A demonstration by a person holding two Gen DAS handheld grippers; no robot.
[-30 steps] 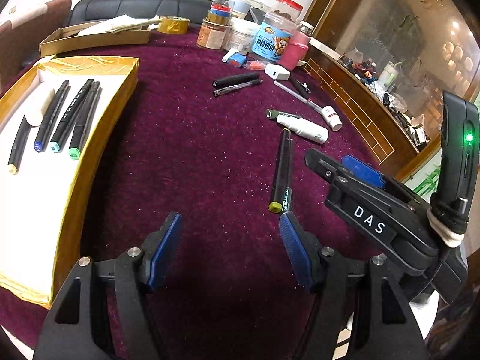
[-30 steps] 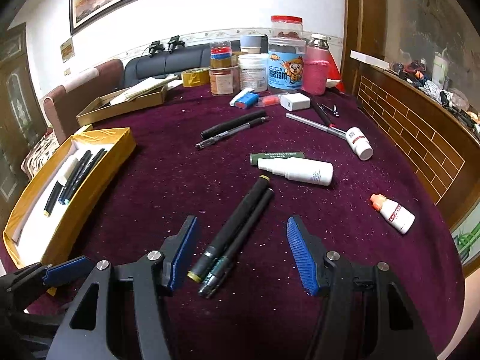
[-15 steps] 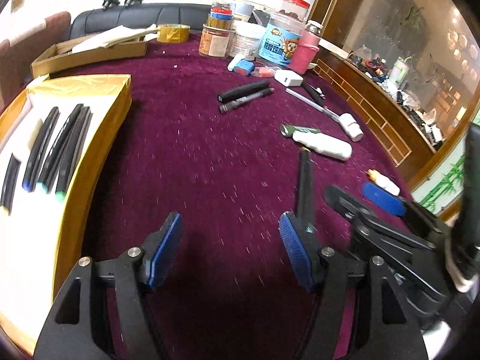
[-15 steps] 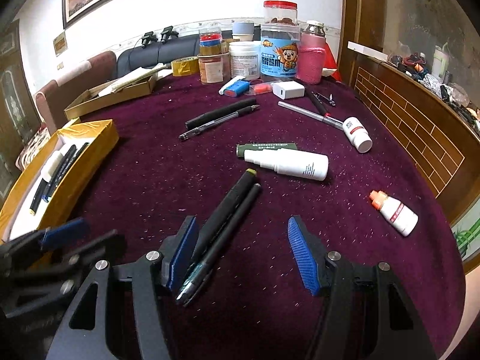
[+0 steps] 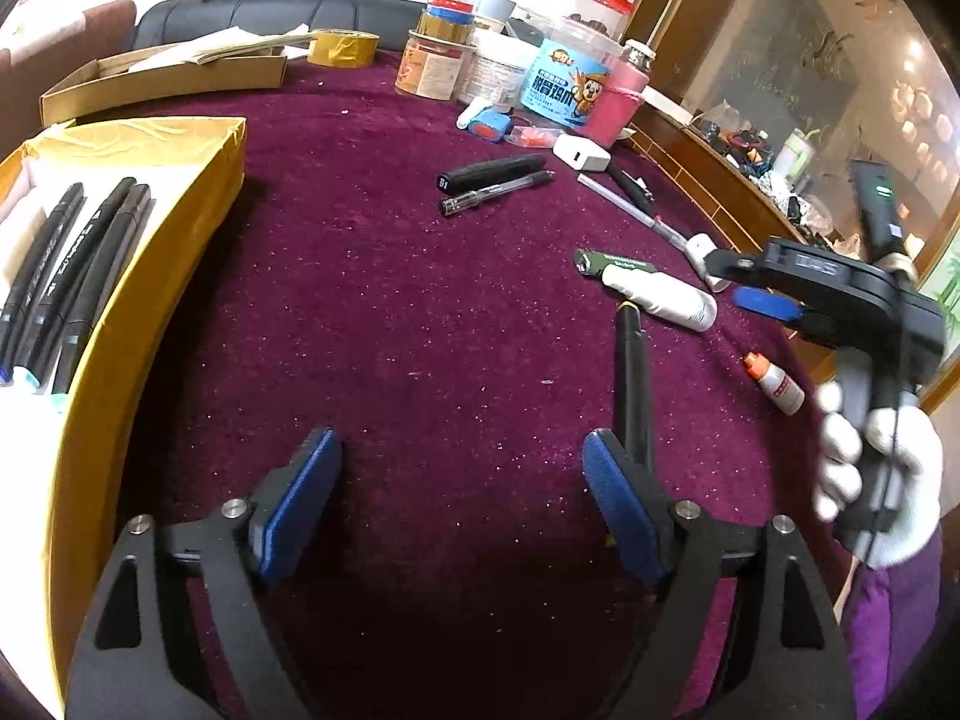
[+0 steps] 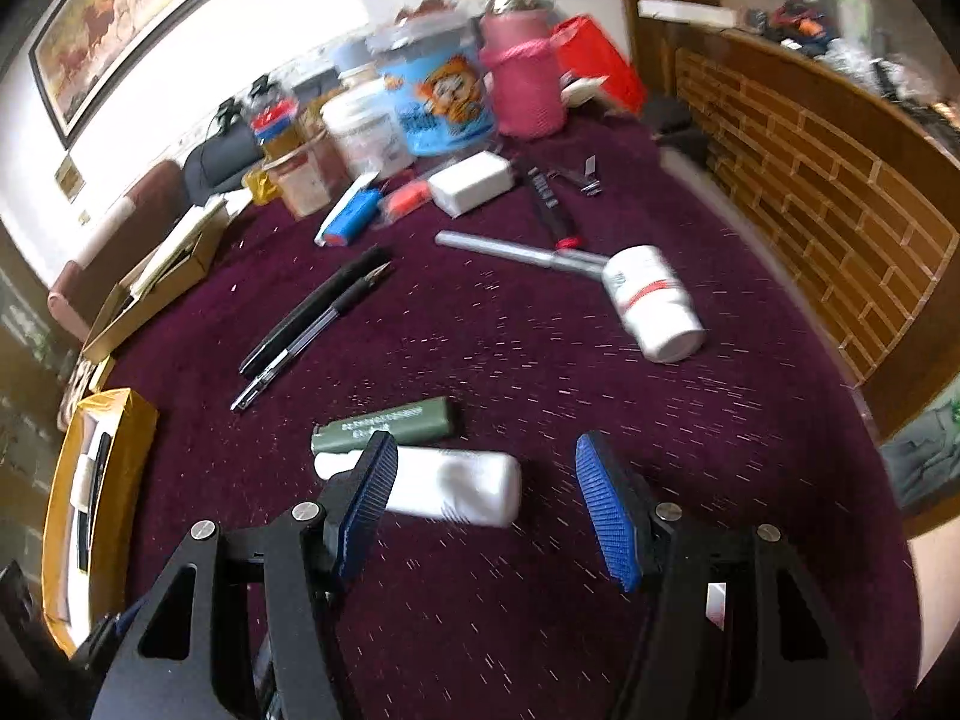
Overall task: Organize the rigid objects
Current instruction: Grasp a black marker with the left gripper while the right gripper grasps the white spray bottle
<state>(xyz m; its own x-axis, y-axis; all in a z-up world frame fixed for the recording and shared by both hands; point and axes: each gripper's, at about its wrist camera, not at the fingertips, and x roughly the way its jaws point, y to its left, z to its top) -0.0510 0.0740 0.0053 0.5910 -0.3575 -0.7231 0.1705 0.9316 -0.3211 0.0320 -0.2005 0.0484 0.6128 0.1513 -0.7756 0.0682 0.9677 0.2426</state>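
Note:
My left gripper [image 5: 462, 498] is open and empty, low over the purple cloth. A black marker [image 5: 635, 384] lies just past its right finger. The gold tray [image 5: 162, 276] at left holds several black markers [image 5: 66, 276]. My right gripper [image 6: 486, 510] is open and empty above a white bottle [image 6: 456, 486] and a green tube [image 6: 390, 426]; it also shows in the left wrist view [image 5: 774, 294], held by a gloved hand. A black marker and a pen [image 6: 312, 318] lie further left.
A white roller with a metal handle [image 6: 648, 294], a white adapter [image 6: 474, 180], a small orange-capped bottle [image 5: 774, 384] and jars [image 5: 564, 78] sit on the cloth. A cardboard box [image 5: 162, 78] stands at the back left. A wooden ledge [image 6: 840, 192] borders the right.
My right gripper lifted off the black marker pair and swung forward and right, over the white bottle. My left gripper shifted slightly; the tray moved further left in view.

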